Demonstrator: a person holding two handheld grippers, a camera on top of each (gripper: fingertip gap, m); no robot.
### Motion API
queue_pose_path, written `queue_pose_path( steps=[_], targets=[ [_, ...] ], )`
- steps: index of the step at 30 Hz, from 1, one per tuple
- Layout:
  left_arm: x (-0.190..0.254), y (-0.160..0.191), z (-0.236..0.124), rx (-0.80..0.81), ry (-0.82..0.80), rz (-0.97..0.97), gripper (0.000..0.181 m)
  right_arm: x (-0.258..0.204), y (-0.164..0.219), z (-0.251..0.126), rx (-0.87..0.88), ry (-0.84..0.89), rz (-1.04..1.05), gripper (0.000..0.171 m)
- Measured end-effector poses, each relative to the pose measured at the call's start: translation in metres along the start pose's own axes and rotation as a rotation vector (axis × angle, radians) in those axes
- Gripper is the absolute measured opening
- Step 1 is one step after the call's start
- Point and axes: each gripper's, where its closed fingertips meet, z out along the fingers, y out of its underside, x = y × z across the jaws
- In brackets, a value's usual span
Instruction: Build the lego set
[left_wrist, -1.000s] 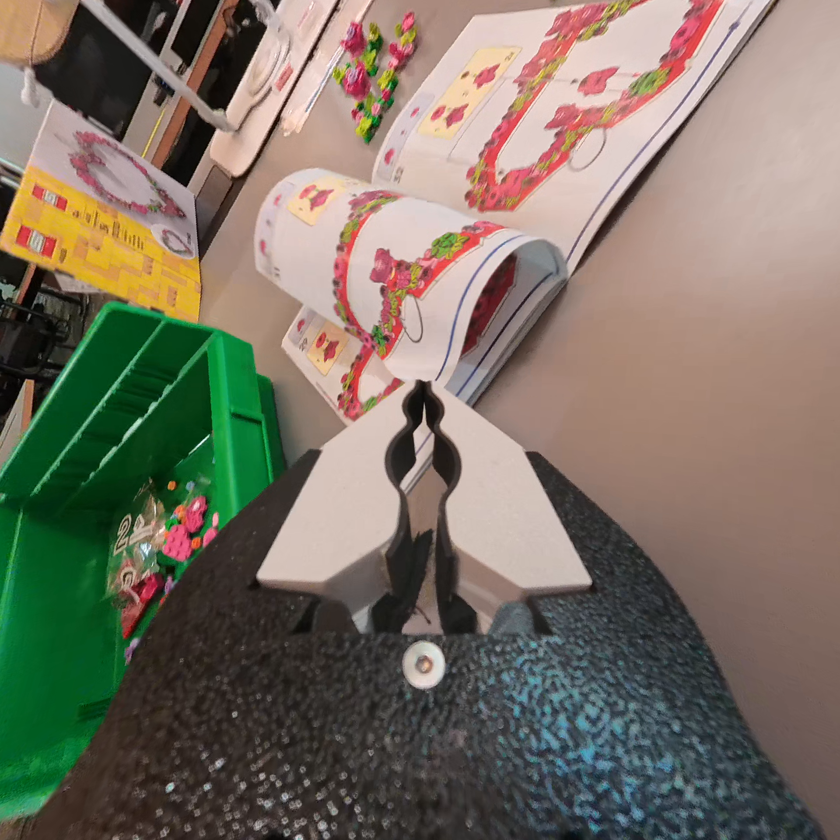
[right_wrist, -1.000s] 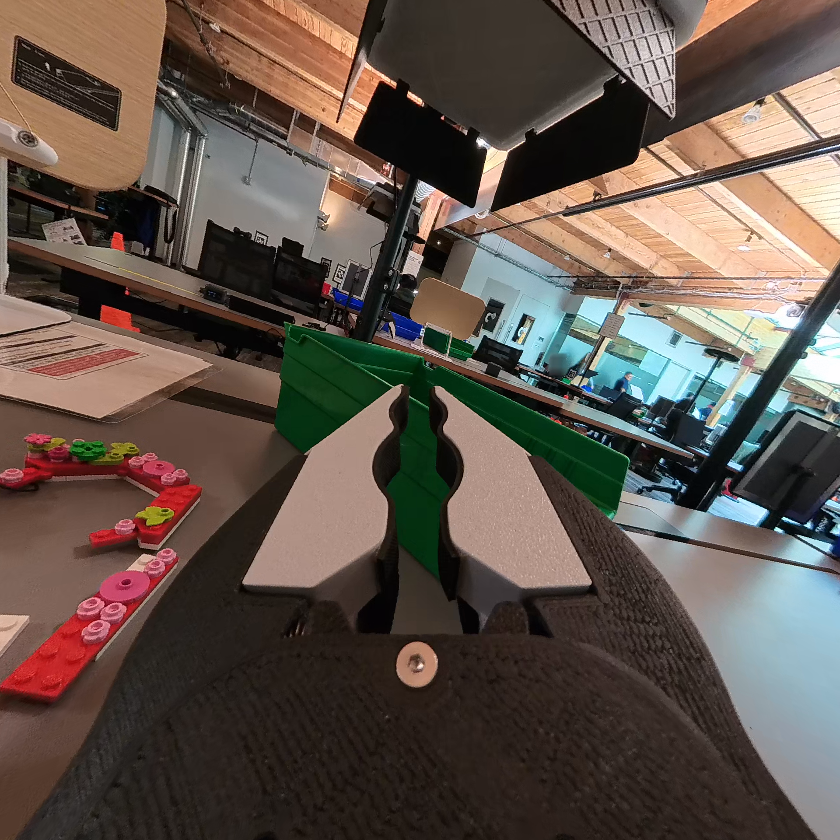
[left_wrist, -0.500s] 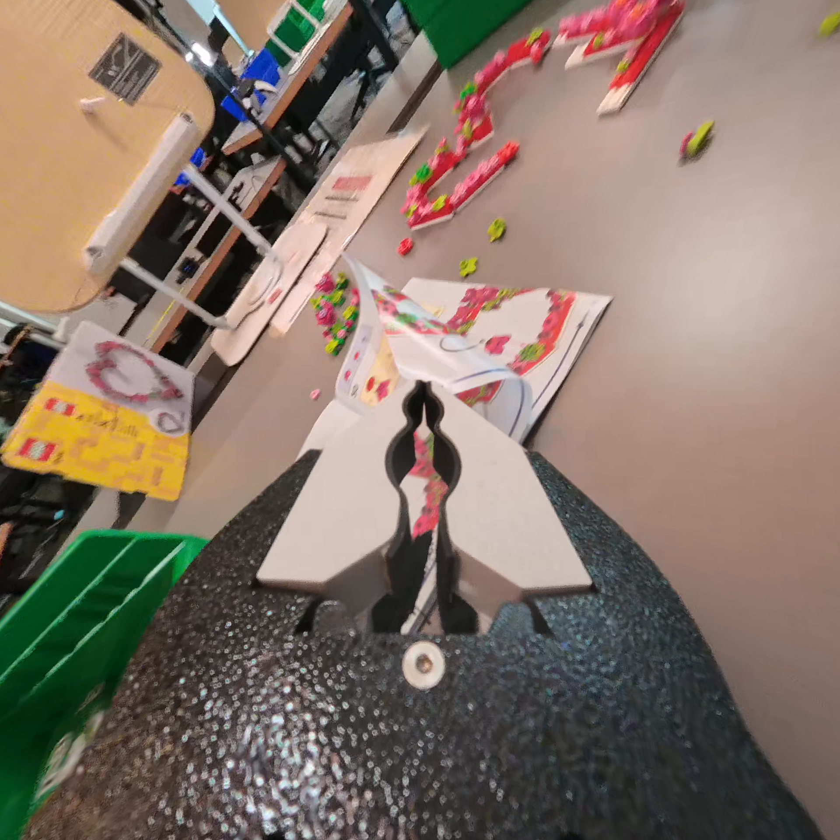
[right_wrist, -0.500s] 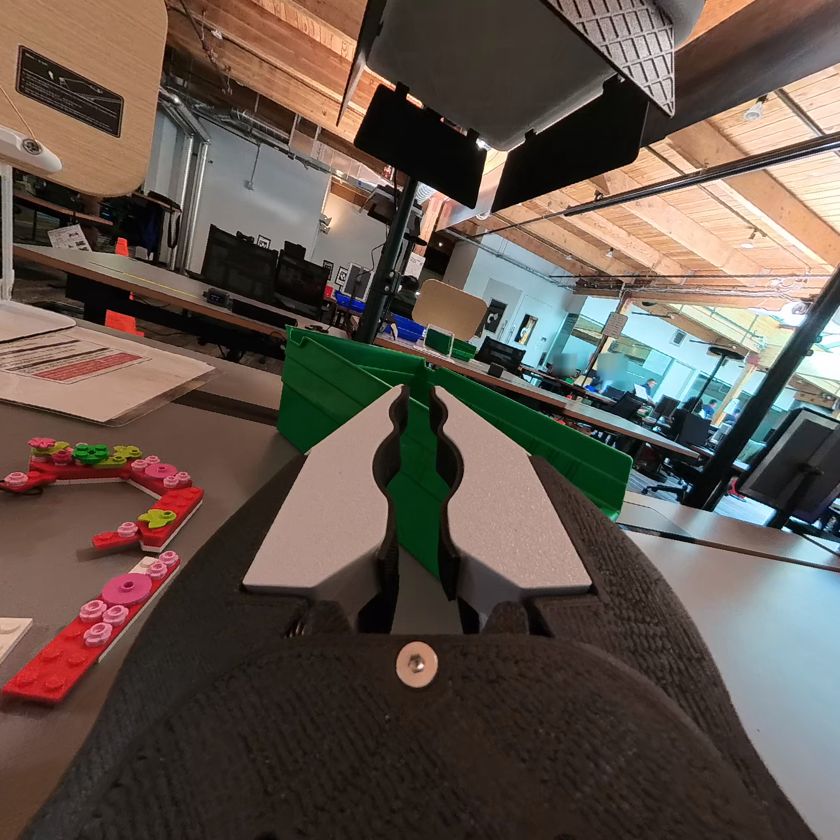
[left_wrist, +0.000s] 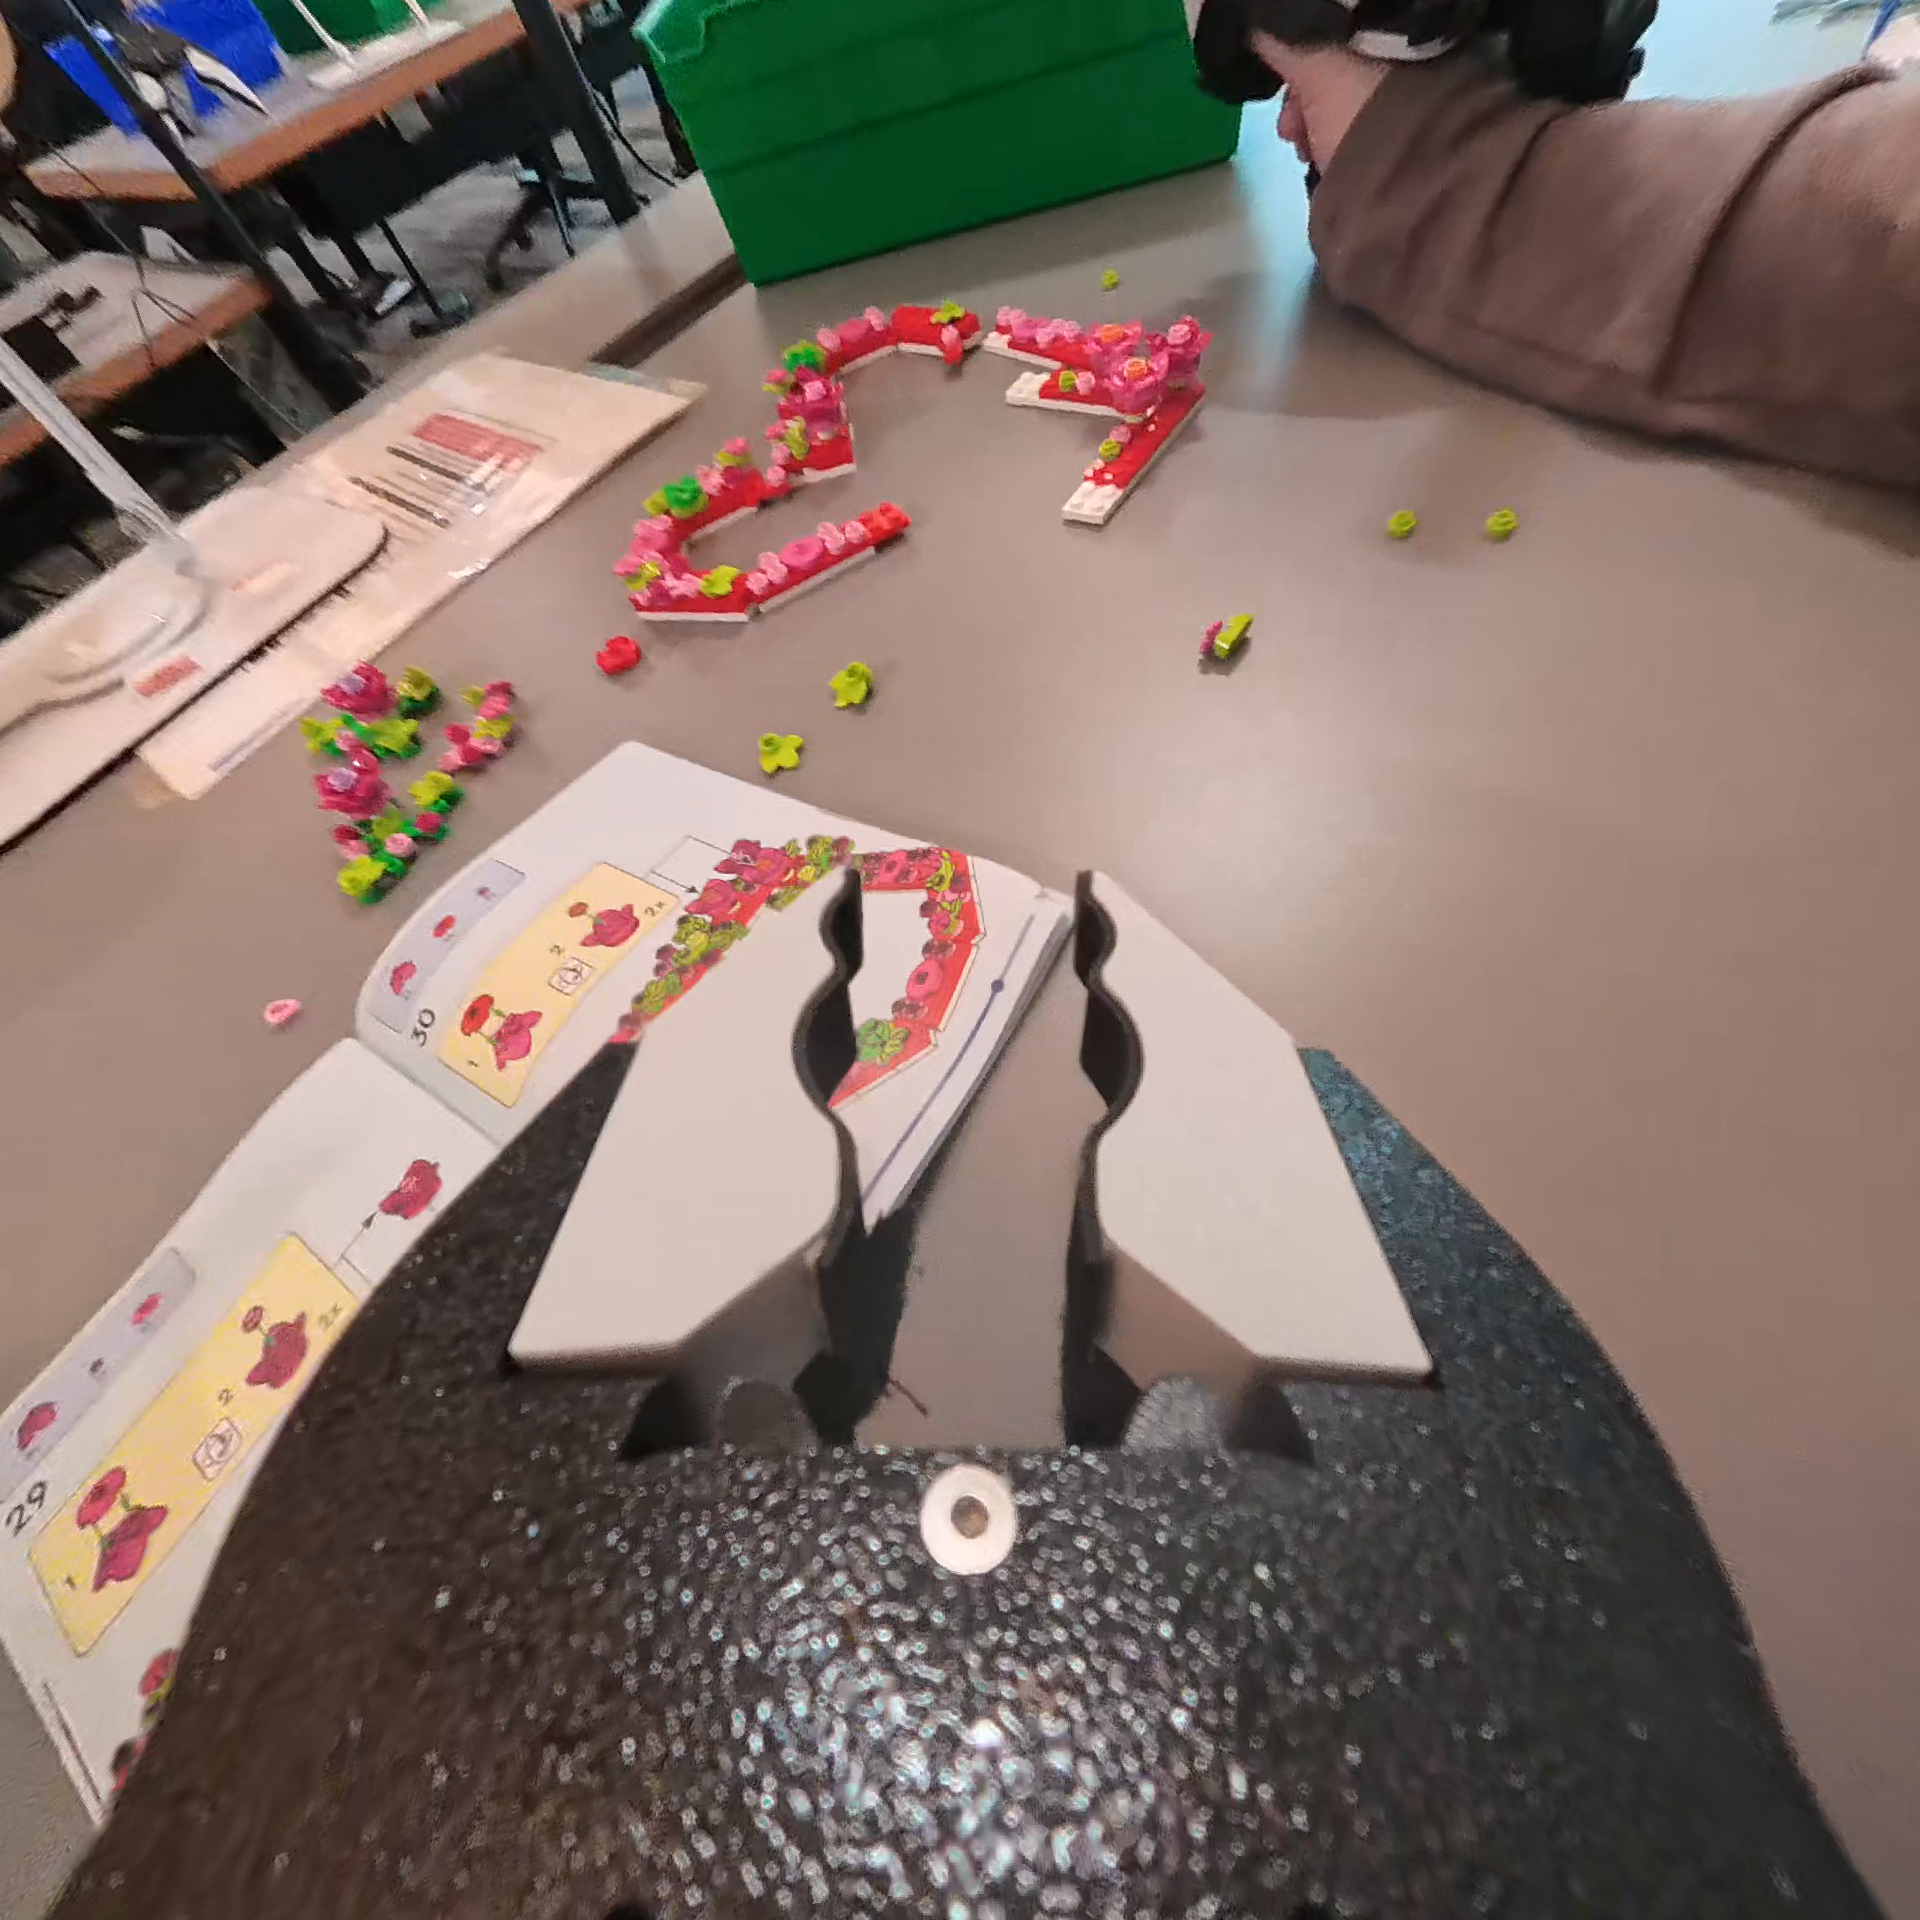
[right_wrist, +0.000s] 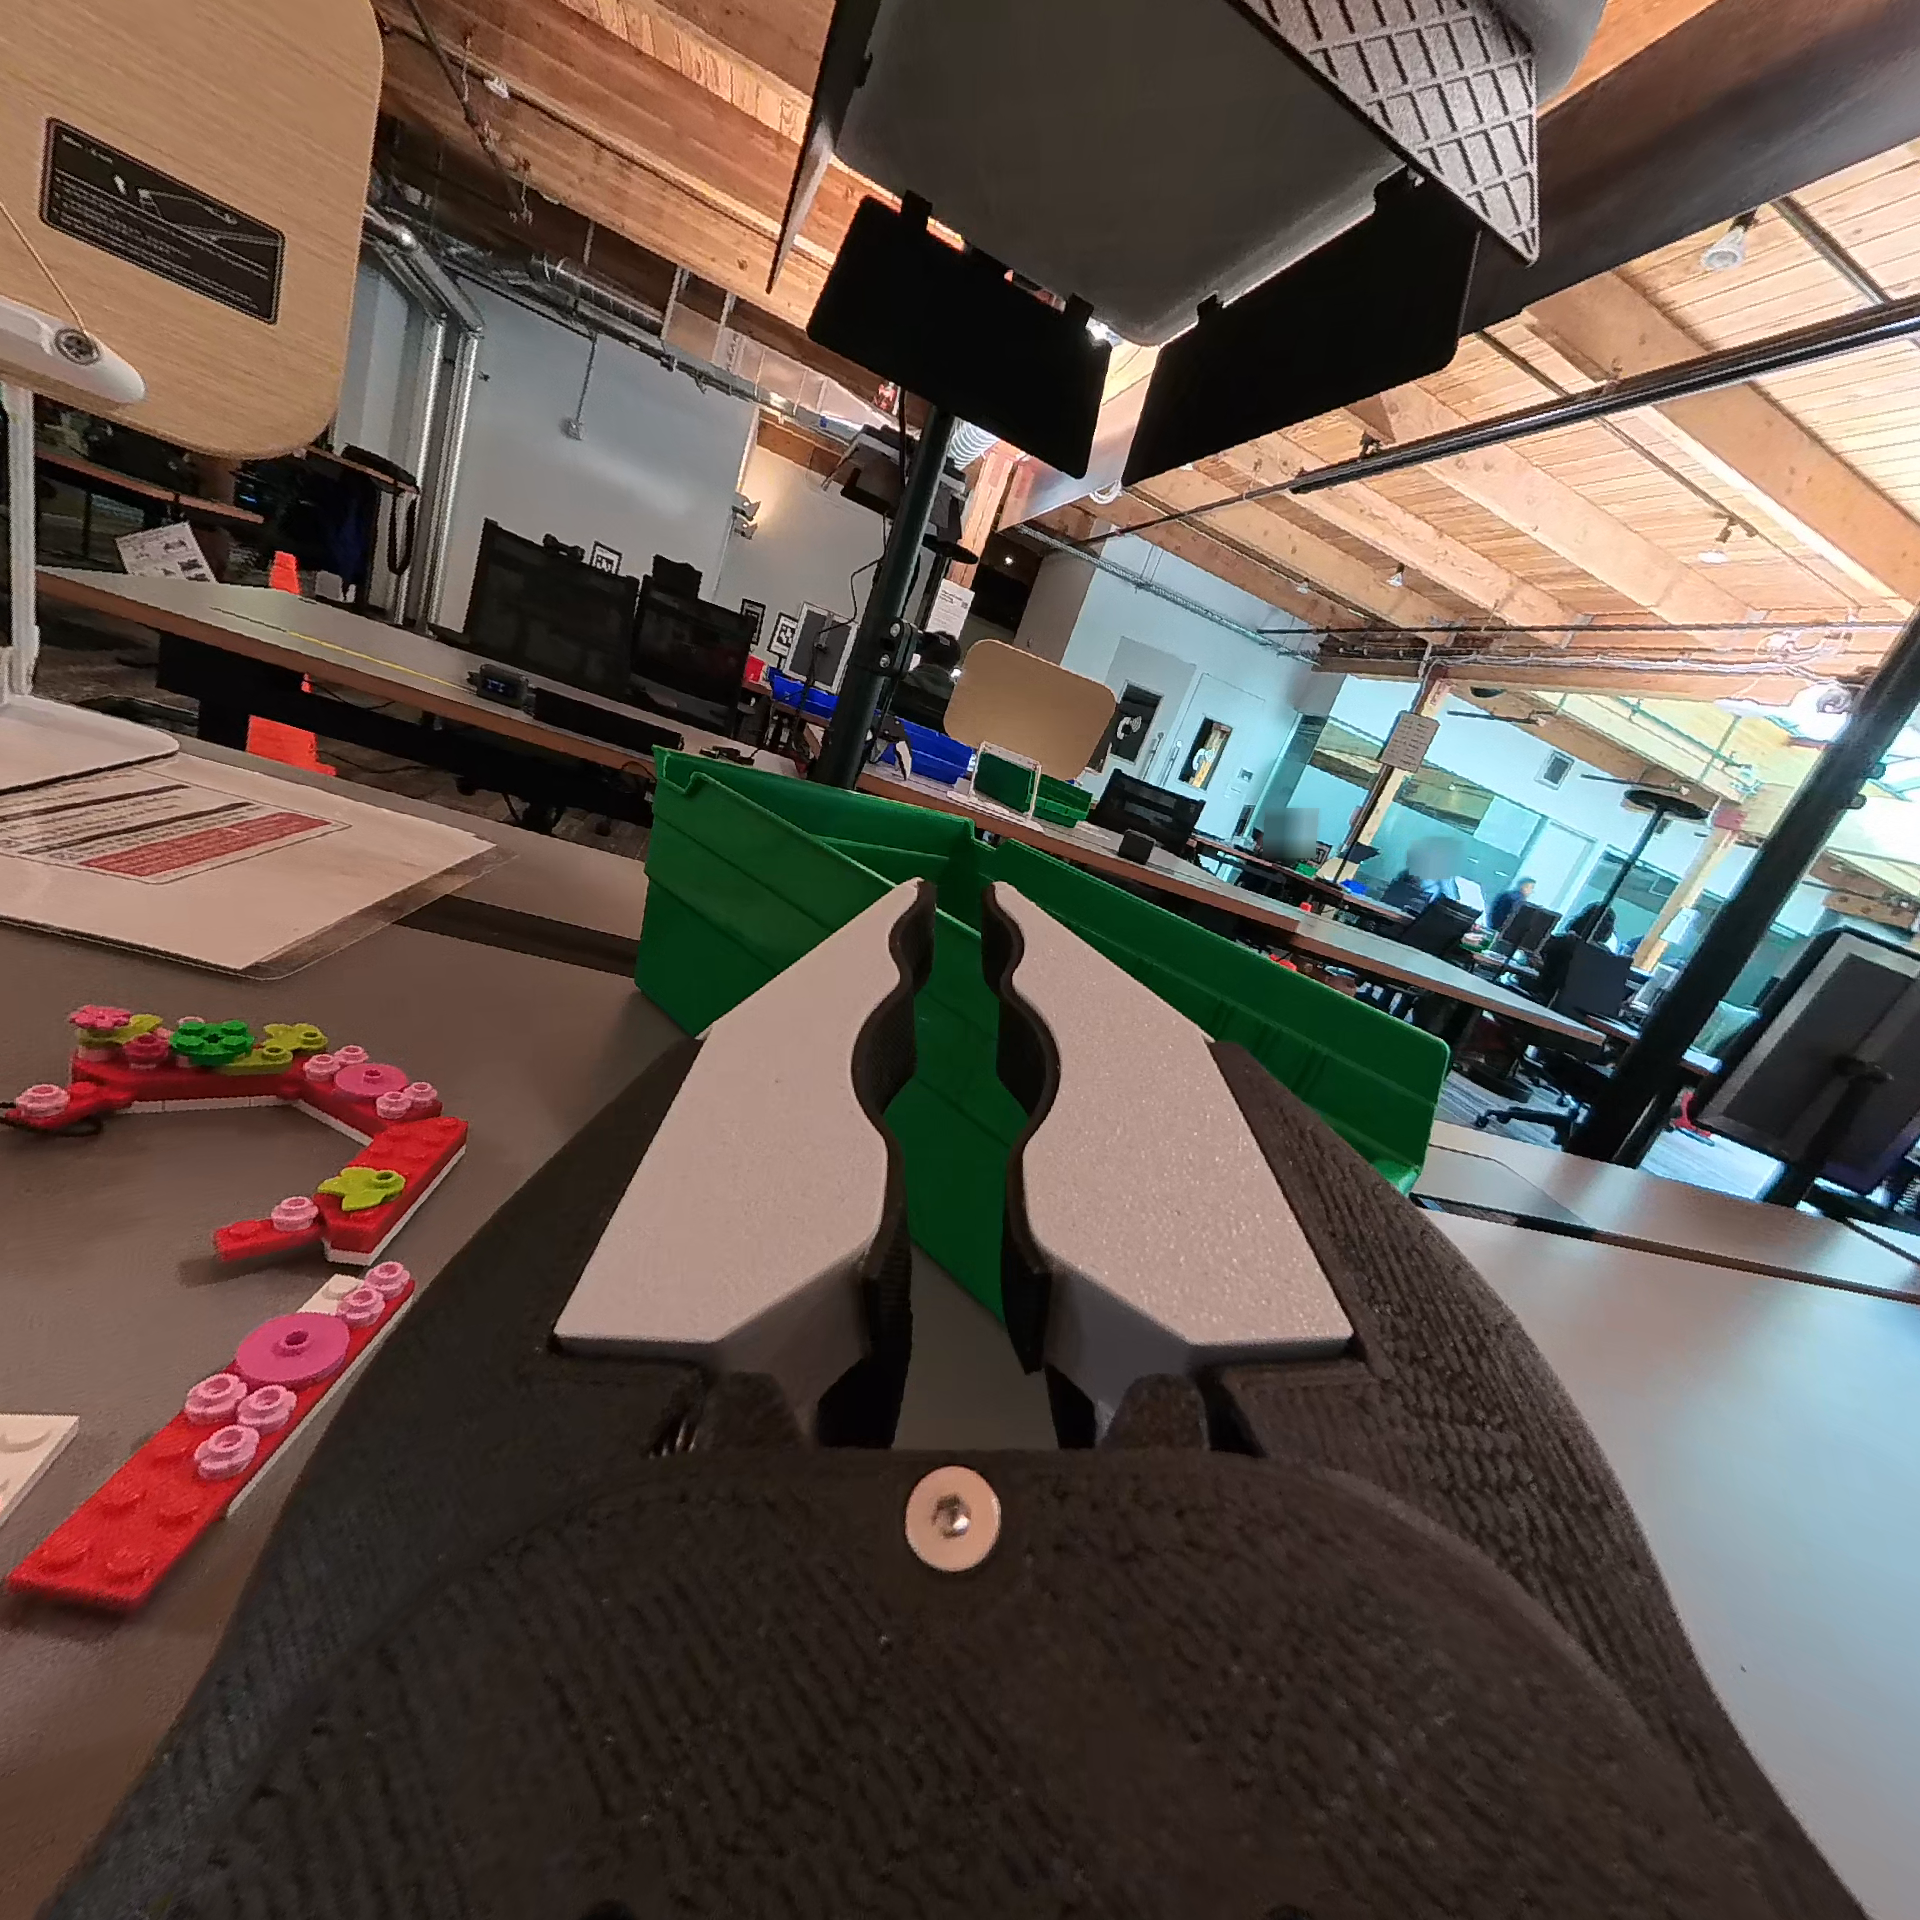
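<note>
My left gripper (left_wrist: 966, 894) hangs tilted downward, fingers spread wide with nothing between them. My right gripper (right_wrist: 954, 902) lies low and level, its fingertips a narrow slit apart, gripping nothing.

The left wrist view is looking down from just above the open instruction booklet (left_wrist: 540, 997), facing across the table toward the green bin (left_wrist: 935, 135). The right wrist view is sitting low beside the tabletop, facing that green bin (right_wrist: 769, 914) from near and tilting up at the ceiling. Both views are sharing the bin and the red brick pieces (left_wrist: 769, 520) (right_wrist: 343, 1101) before it.
</note>
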Motion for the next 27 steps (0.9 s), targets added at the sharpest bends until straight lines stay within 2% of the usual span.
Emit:
queue_pose_path(
  steps=[4, 10, 21, 27],
  targets=[
    [0.001, 0.007, 0.001, -0.033, -0.006, 0.078, 0.044, -0.001, 0.000, 0.000, 0.001, -0.002, -0.001, 0.007],
    [-0.004, 0.012, -0.004, -0.072, -0.031, 0.186, 0.044, 0.000, 0.000, 0.000, 0.001, -0.002, 0.003, 0.007],
    [-0.027, 0.018, -0.012, -0.099, -0.086, 0.186, 0.046, 0.000, 0.000, 0.000, 0.001, -0.002, 0.002, 0.007],
    [-0.033, 0.021, -0.013, -0.123, -0.062, 0.155, 0.050, 0.000, 0.000, 0.000, 0.001, -0.002, 0.001, 0.007]
  ],
)
